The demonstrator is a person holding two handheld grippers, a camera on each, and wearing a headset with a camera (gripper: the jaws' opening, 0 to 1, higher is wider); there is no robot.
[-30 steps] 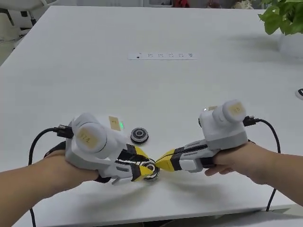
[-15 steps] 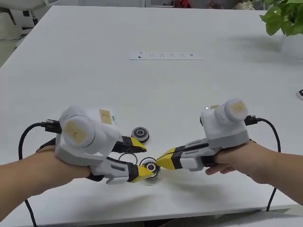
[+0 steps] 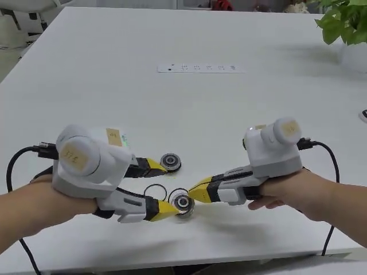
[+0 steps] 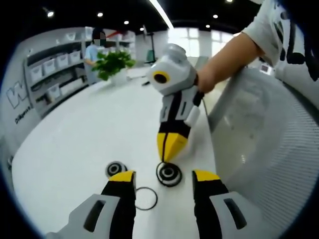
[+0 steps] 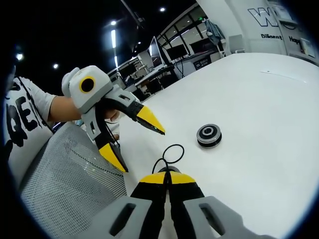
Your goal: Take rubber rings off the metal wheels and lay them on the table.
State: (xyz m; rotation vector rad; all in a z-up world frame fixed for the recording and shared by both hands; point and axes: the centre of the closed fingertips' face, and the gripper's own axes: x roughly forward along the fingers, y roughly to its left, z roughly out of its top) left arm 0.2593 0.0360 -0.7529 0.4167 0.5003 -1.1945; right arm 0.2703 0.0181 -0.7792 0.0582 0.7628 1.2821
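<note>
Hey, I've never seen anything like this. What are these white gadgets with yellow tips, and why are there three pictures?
A person holds a hand-operated gripper in each hand at a white table. One picture comes from a headset camera. The two round ones come from cameras riding on the grippers. The left gripper is open, with a loose rubber ring lying between its jaws. The right gripper is shut, its tips at a metal wheel. A second wheel lies further back.
</note>
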